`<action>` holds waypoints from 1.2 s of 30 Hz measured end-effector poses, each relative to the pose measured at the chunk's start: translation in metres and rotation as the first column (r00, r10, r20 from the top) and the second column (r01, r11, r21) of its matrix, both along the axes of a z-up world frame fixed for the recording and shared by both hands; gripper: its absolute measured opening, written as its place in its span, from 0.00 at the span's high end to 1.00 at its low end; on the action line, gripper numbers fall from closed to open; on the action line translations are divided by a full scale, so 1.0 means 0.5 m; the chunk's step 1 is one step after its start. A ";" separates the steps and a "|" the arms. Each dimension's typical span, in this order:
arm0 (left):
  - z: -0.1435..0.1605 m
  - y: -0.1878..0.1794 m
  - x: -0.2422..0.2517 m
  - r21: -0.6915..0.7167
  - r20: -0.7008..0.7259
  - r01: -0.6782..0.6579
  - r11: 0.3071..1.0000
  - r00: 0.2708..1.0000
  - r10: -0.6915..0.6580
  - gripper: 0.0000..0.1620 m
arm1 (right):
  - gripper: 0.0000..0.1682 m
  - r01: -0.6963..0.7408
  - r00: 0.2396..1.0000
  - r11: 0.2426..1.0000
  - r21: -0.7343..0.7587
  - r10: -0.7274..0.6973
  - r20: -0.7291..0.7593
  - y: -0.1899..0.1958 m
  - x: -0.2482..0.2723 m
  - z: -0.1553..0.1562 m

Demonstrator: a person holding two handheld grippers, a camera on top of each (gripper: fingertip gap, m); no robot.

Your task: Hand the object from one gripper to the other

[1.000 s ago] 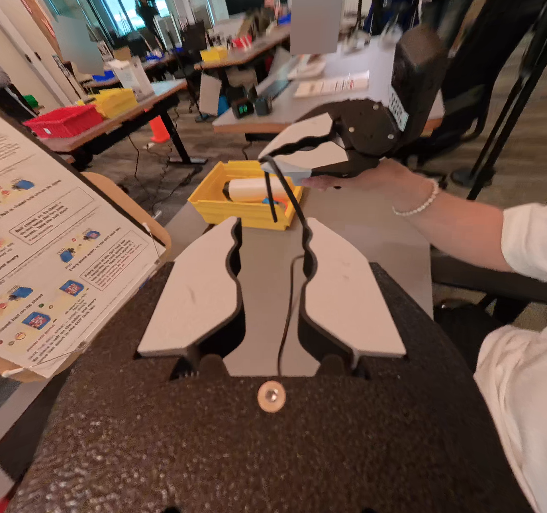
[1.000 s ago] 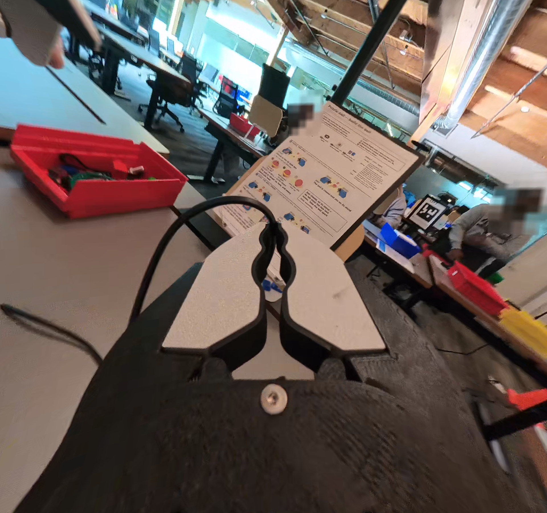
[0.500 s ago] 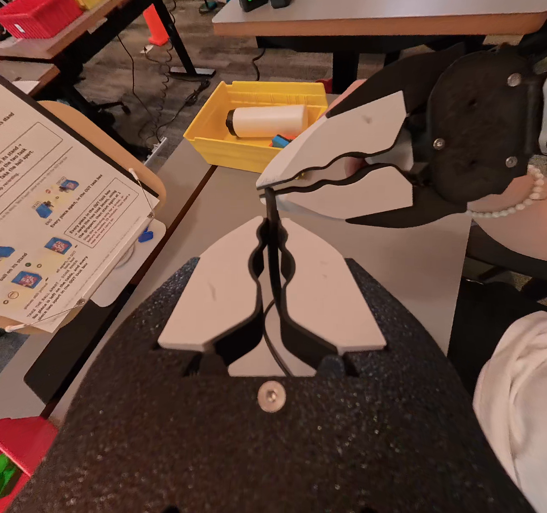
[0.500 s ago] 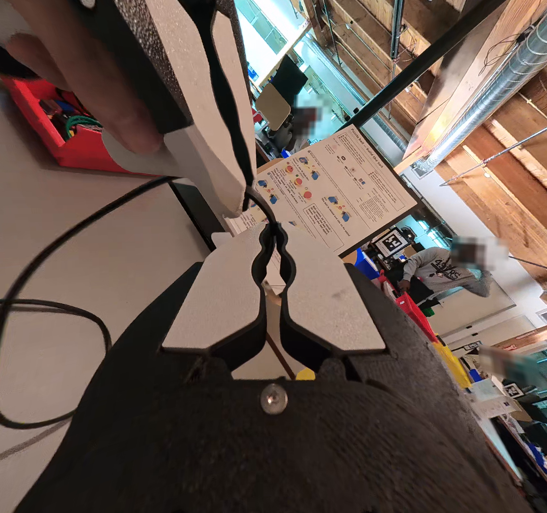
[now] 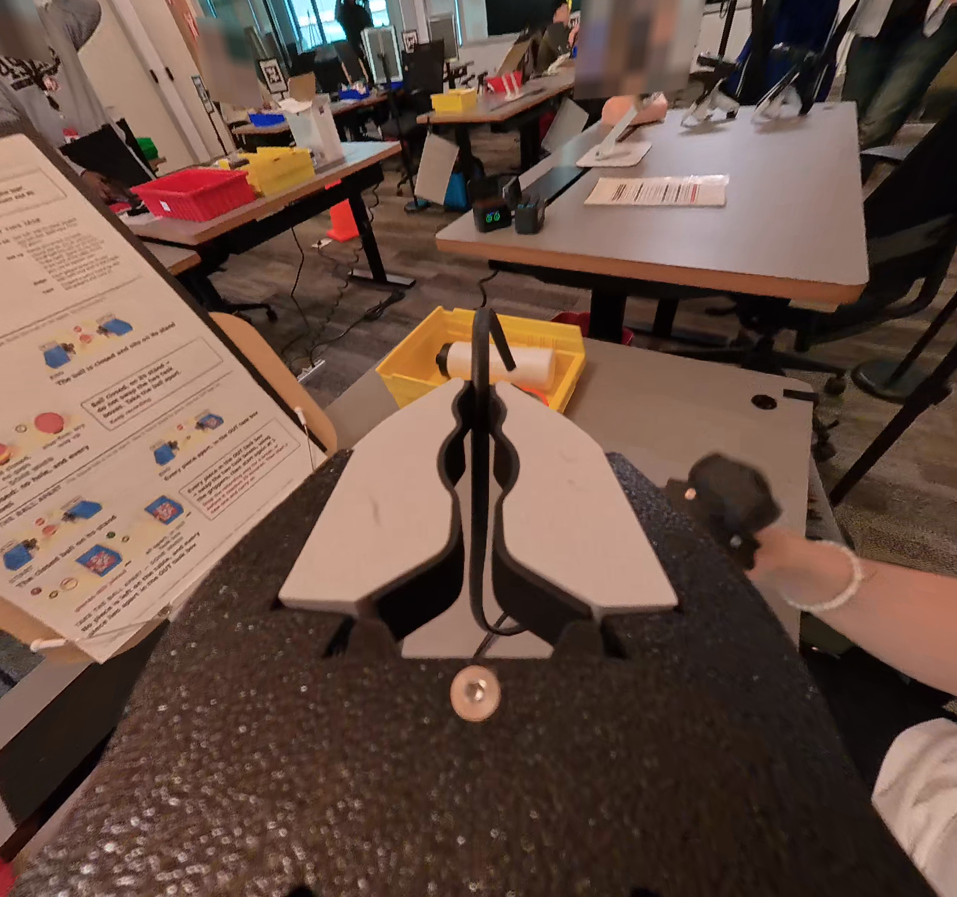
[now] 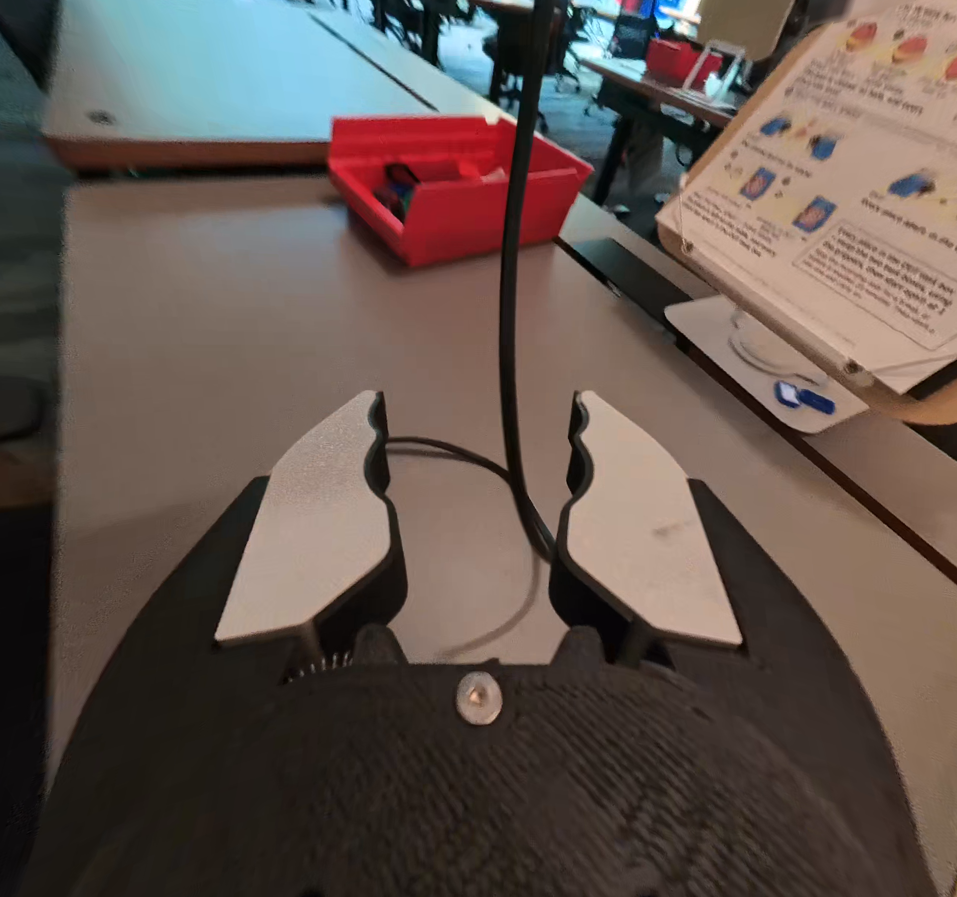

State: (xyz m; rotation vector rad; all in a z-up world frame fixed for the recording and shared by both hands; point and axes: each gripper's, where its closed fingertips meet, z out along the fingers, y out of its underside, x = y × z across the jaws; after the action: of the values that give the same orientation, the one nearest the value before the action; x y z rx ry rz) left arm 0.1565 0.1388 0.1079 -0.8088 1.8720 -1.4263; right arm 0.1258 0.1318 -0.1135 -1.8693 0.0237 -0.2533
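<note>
cable: thin black cable [image 5: 479, 463], the task's thing and the landmark for every place below.

left gripper [image 5: 477, 396]: both fingers are pressed together on the cable; it runs lengthwise down the slot between them and its short free end hooks over just past the tips.

right gripper [image 6: 477, 401]: fingers spread wide and holding nothing; in the right wrist view the cable [image 6: 510, 302] rises through the gap without being pinched, passing nearer the right-hand finger.

cable long axis: roughly in line with the left gripper's fingers; seen from the right gripper it stands near vertical, rising out of frame at the top.

slack: below the clamped stretch the cable drops to the grey table [image 6: 233, 313] and lies there in a loose loop under the right gripper.

nearer hand: the left, which has the cable; in the left wrist view the right gripper's black body [image 5: 730, 502] and the person's wrist sit off to the right of the cable, apart from it.

bins: yellow bin [image 5: 414, 372] holding a white bottle lies just beyond the cable's free end; red bin [image 6: 466, 220] sits beyond the cable on the table in the right wrist view.

instruction board [image 5: 103, 406]: stands left of the cable in the left wrist view.

judgement: the cable appears to sit with the left gripper alone, so the handover looks done. Any next move turns on the right gripper backing clear without snagging the loop.
</note>
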 end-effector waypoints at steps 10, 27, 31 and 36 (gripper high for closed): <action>0.008 0.019 -0.012 0.034 0.013 -0.024 0.999 1.000 0.023 0.97 | 0.94 0.102 0.987 0.991 0.085 -0.112 0.112 0.003 0.031 -0.027; -0.143 0.230 -0.025 0.028 -0.152 -0.285 0.958 0.946 0.286 0.68 | 0.97 0.088 0.897 0.996 0.005 -0.081 0.434 -0.061 0.074 0.154; -0.158 0.218 -0.056 -0.031 -0.111 -0.249 0.968 0.963 0.245 0.62 | 0.97 0.043 0.887 0.999 -0.022 -0.028 0.462 -0.046 0.077 0.236; -0.207 0.084 -0.106 -0.077 -0.083 -0.051 0.996 0.996 0.044 0.62 | 0.97 0.054 0.905 0.998 -0.045 -0.030 0.424 -0.010 0.081 0.288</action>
State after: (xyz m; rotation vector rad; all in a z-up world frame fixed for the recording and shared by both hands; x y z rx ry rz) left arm 0.1032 0.1809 0.0045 -0.9568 1.8531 -1.4658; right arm 0.1662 0.1266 0.0303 -1.8344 -0.2434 -0.6925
